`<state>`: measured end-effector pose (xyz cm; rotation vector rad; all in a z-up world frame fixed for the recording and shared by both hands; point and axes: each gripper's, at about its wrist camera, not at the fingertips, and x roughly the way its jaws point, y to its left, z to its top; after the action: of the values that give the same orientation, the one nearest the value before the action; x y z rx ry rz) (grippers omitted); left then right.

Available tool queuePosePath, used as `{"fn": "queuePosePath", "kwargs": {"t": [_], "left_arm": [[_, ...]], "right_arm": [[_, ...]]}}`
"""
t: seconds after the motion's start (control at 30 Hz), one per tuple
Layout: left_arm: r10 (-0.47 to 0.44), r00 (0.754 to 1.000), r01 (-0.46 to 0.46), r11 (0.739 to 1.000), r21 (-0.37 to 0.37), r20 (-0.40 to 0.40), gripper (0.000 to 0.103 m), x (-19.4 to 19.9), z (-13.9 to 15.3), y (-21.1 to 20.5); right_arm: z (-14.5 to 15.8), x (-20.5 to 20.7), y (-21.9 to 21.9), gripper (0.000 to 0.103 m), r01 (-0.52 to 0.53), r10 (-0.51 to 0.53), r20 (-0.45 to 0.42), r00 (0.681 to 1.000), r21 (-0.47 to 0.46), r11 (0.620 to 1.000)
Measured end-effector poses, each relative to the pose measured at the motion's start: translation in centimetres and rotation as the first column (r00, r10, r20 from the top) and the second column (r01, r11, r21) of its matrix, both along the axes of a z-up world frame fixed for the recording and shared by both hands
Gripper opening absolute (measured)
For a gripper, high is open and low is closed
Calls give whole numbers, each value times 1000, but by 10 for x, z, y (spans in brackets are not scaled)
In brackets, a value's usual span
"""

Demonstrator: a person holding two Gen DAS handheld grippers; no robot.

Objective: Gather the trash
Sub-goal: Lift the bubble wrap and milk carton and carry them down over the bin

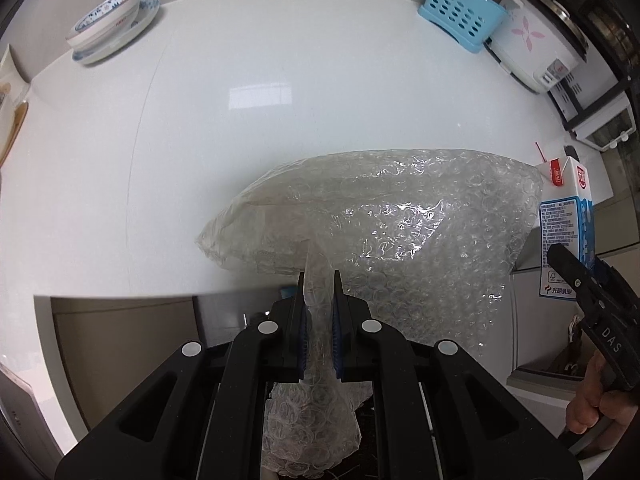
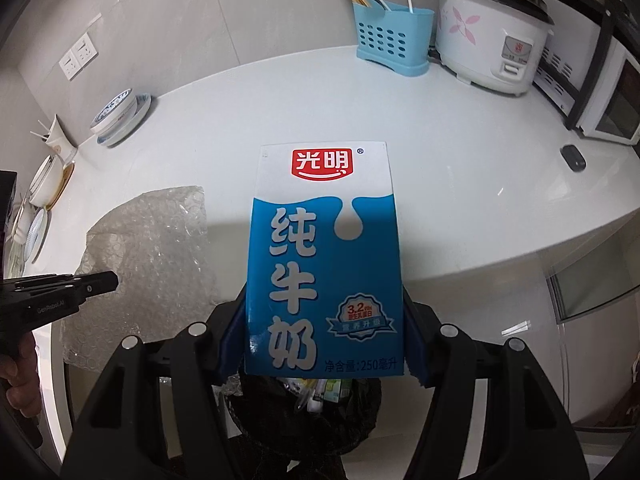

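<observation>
1. Milk carton: your right tool clamps it upright, above the bin at 6 o'clock.
2. Bubble wrap: pinched in your closed left tool, draping off the white surface.
3. Blue utensil holder: 12 o'clock.
</observation>
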<state>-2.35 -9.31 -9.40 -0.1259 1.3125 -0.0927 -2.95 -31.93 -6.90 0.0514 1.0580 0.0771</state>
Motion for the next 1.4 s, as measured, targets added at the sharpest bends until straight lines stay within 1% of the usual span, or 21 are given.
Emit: {"fn": "queuePosePath", "kwargs": {"t": [0.07,0.13,0.2,0.37,0.6,0.7,0.87,1.1,1.23,1.4], "left_arm": [[-2,1000,2,1000,0,-13,8,-12,-7,-4],[-10,1000,10,1000,9,-24,8,-23,-15,-10],[-13,999,14,1000,11,-45,8,-36,-25,-15],[-5,995,6,1000,12,-100,8,-61,-56,-24],[25,991,-20,999,38,-132,8,-76,-90,-32],[45,988,-37,998,54,-151,9,-75,-106,-39],[73,981,-56,993,103,-177,9,-74,-130,-44],[114,973,-82,983,165,-198,9,-67,-154,-58],[127,967,-88,980,179,-221,9,-65,-169,-61],[130,963,-86,978,188,-238,9,-50,-177,-68]], "right_arm": [[-4,-14,-4,61,-11,11,-7,1000,12,1000],[-8,-28,-8,61,-29,30,-22,999,53,998],[-13,-42,-8,61,-49,49,-23,999,28,998],[-29,-68,-14,61,-64,66,-45,997,35,997],[-61,-90,-16,61,-67,70,-104,992,33,997],[-77,-94,-16,61,-67,70,-127,989,27,997],[-100,-95,-18,61,-68,69,-155,986,16,998],[-127,-88,-18,61,-72,71,-195,978,-1,997],[-137,-88,-20,61,-68,66,-210,976,-3,998],[-144,-91,-23,61,-62,59,-230,971,-4,998]]}}
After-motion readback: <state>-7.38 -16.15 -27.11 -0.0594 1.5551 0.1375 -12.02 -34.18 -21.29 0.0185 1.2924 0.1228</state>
